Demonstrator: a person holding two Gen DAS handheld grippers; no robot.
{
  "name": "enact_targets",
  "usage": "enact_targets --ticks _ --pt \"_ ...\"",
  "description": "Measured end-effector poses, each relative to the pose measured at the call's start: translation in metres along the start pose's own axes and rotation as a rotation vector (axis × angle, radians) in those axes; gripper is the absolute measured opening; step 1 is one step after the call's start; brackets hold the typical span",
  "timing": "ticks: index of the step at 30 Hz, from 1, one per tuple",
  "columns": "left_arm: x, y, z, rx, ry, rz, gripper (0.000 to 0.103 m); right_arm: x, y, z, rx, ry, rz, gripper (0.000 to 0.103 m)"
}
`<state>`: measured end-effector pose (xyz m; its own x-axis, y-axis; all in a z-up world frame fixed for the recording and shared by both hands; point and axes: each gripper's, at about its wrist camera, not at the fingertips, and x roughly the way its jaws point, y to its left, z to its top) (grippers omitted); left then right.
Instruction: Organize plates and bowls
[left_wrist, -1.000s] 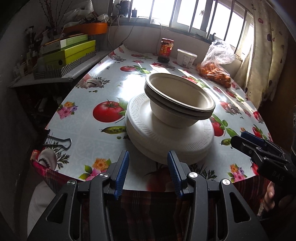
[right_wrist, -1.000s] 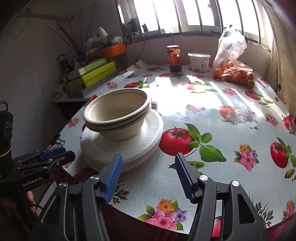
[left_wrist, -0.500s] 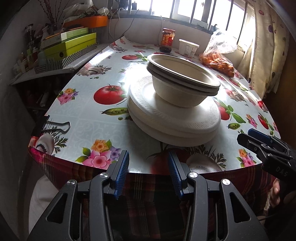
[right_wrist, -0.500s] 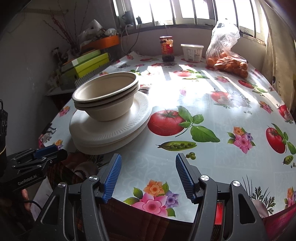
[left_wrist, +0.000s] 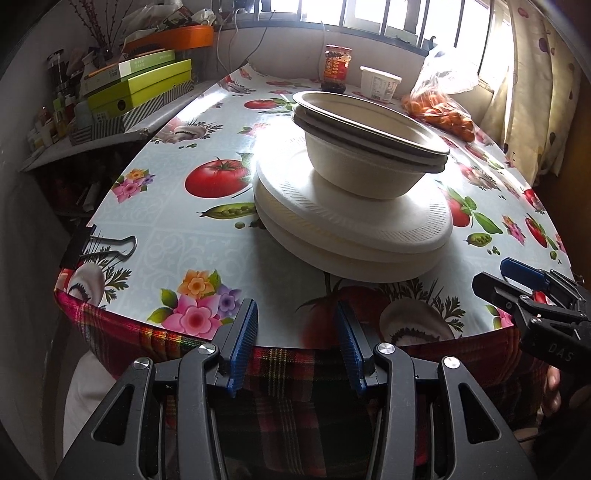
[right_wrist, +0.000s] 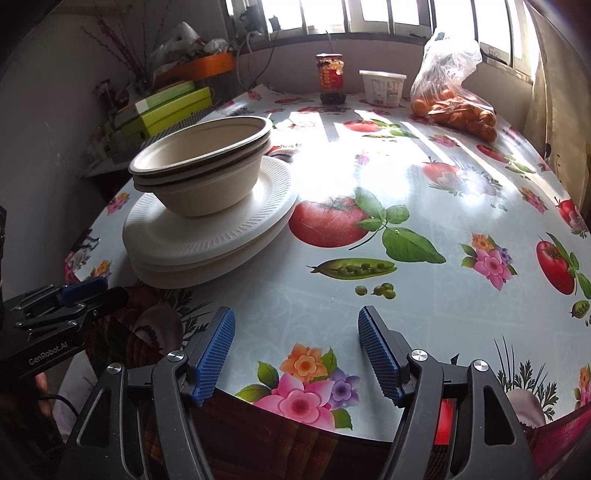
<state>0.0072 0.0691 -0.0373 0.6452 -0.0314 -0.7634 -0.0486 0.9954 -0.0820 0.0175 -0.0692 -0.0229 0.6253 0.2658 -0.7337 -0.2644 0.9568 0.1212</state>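
Observation:
Two nested beige bowls (left_wrist: 369, 147) stand on a stack of white plates (left_wrist: 354, 229) near the table's front left edge; they also show in the right wrist view, bowls (right_wrist: 203, 166) on plates (right_wrist: 210, 240). My left gripper (left_wrist: 295, 347) is open and empty, below and in front of the table edge, short of the plates. My right gripper (right_wrist: 295, 354) is open and empty at the front edge, to the right of the stack. Each gripper shows in the other's view, the right one (left_wrist: 524, 291) and the left one (right_wrist: 74, 299).
The table (right_wrist: 406, 295) has a tomato-and-flower oilcloth. At the back stand a red-labelled jar (right_wrist: 330, 78), a white tub (right_wrist: 382, 88) and a bag of oranges (right_wrist: 454, 96). Green boxes (left_wrist: 140, 88) sit on a shelf at the left. A binder clip (left_wrist: 107, 243) grips the left table edge.
Both grippers have drawn back and down from the stack toward the table's front edge. The bowls and plates have not moved. Both grippers stay open.

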Motion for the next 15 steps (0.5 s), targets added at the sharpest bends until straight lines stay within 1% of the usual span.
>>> enact_targets --ticks 10,15 --pt "0.0022 -0.0041 0.0009 0.013 0.005 0.031 0.046 0.0027 0.0064 -0.0022 -0.026 -0.003 -0.035 0.074" --pt "0.0026 -0.0043 0.0014 0.011 0.006 0.037 0.047 0.0031 0.0077 -0.0028 -0.035 -0.002 -0.039 0.078"
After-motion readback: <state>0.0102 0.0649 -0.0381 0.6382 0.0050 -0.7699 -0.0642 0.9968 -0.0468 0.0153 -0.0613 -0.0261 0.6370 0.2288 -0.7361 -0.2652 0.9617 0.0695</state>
